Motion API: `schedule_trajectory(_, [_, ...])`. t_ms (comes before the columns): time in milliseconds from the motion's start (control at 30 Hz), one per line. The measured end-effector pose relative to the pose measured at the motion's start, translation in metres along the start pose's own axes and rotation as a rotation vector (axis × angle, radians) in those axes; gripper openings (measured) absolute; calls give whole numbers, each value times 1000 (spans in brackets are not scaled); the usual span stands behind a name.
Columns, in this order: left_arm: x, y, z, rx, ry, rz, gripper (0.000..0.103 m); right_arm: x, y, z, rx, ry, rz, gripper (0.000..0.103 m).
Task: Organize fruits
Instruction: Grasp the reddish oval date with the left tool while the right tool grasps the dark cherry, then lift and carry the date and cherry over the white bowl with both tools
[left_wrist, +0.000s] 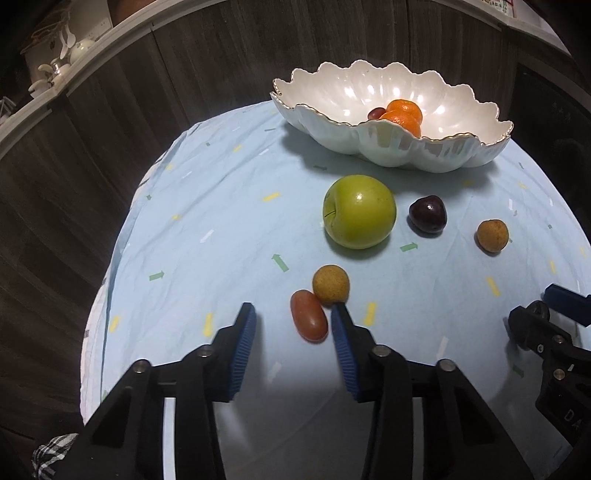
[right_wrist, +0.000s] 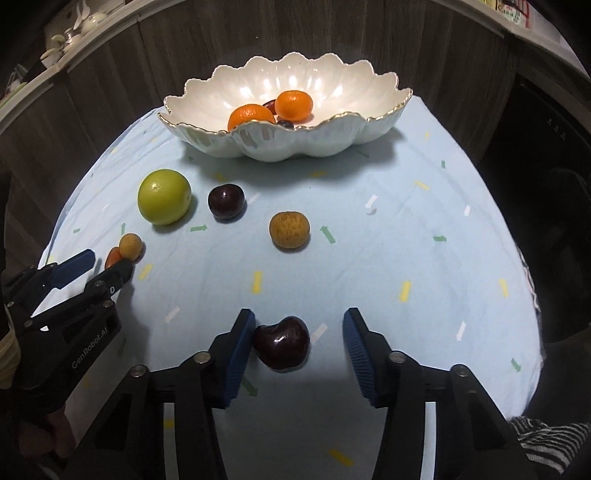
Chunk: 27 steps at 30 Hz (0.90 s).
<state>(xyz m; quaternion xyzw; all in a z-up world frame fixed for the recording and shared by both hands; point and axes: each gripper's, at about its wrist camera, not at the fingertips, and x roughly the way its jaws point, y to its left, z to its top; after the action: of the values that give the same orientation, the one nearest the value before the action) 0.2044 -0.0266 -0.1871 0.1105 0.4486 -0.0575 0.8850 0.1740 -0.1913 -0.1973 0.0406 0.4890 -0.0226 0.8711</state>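
**A:** Your left wrist view first. What sits between the fingers of your left gripper (left_wrist: 293, 314)?

**B:** A red oblong fruit (left_wrist: 308, 320) lies on the light blue tablecloth (left_wrist: 207, 206), close against the right pad, with a clear gap to the left pad. The jaws are apart and not pressing on it. A tan round fruit (left_wrist: 330, 284) touches its far end. Beyond lie a green apple (left_wrist: 359, 211), a dark cherry (left_wrist: 427, 214) and another tan fruit (left_wrist: 492, 235). The scalloped white bowl (left_wrist: 332, 99) at the back holds two tangerines (left_wrist: 404, 114).

**A:** And your right wrist view?

**B:** Your right gripper (right_wrist: 298, 325) straddles a second dark cherry (right_wrist: 281, 342). The left pad touches or nearly touches it; the right pad stands well clear, so nothing is clamped. Your left gripper (right_wrist: 107, 264) shows at the left edge, by the red fruit.
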Motion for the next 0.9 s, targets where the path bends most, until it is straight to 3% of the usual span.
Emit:
schedule_trajectory(200, [0,-4,0,9,1,-15,26,0,3,-2,-2,3,53,31])
schedule_trajectory(333, [0,-6,0,12,7,-22,20,0,4,-2,-3,2,54,31])
schedule_trajectory(900, [-10,-3,-3,17,21,-5,19,-10,5,3,-9,-35,53,31])
